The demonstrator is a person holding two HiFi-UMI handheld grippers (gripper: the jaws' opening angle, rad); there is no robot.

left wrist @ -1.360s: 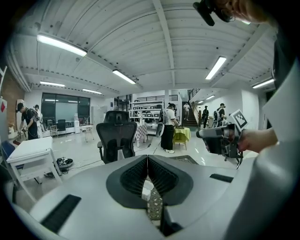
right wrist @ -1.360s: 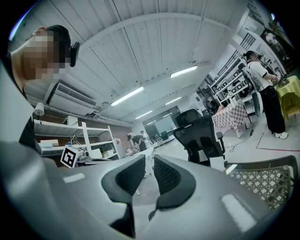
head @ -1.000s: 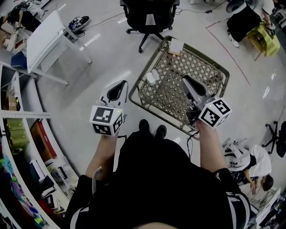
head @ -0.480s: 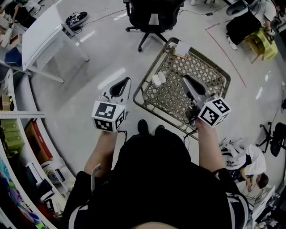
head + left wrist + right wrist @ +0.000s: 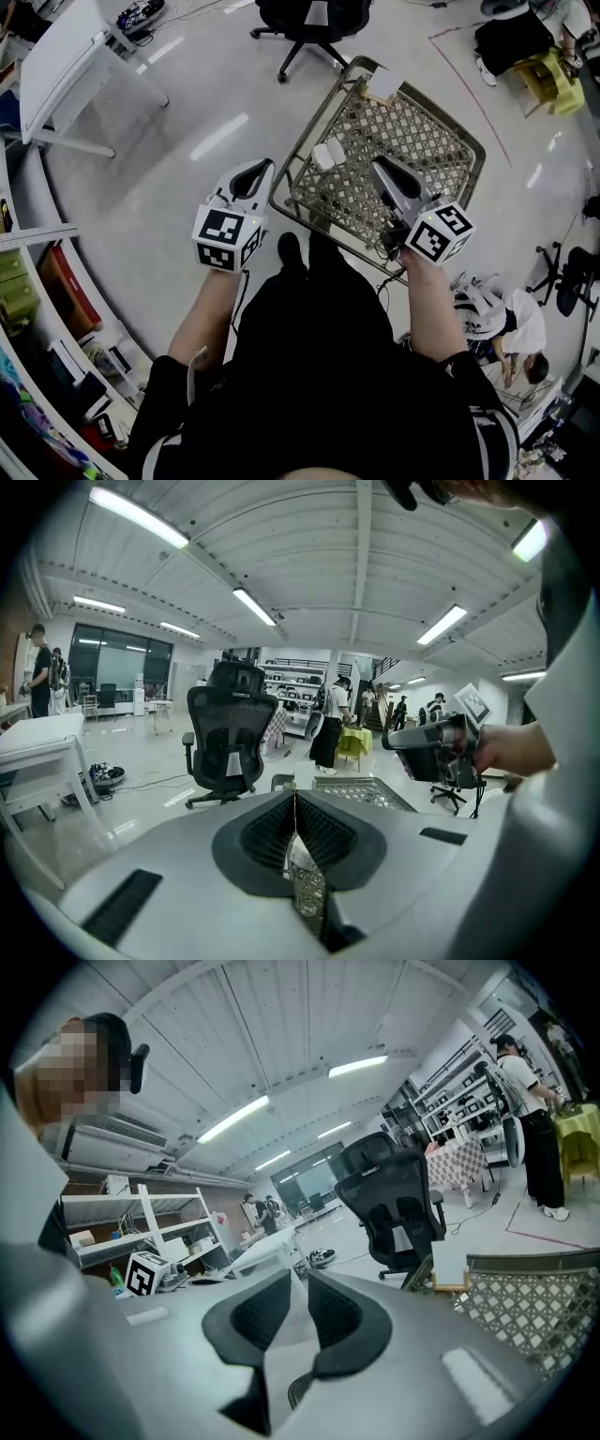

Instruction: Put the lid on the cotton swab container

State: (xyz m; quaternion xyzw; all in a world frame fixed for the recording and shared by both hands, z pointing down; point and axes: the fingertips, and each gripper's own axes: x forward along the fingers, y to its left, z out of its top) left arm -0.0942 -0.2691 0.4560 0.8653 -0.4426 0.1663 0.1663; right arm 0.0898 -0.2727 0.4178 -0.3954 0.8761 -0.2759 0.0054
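Two small white items [image 5: 327,154], probably the cotton swab container and its lid, sit side by side on the near left part of a wire-mesh table [image 5: 427,131]. They are too small to tell apart. My left gripper [image 5: 254,172] hangs over the floor just left of the table's edge, with its jaws closed and empty [image 5: 295,799]. My right gripper [image 5: 382,170] hovers above the mesh, right of the white items. A narrow gap separates its pads [image 5: 298,1283], and nothing is held.
A white box [image 5: 382,86] sits at the table's far corner. A black office chair [image 5: 309,19] stands beyond the table, a white desk [image 5: 70,70] is at the far left, and shelves [image 5: 37,281] line the left wall. A person [image 5: 497,319] crouches at the lower right.
The person has stepped closer to the mesh table, so it sits nearer both grippers. The jaws have not changed.
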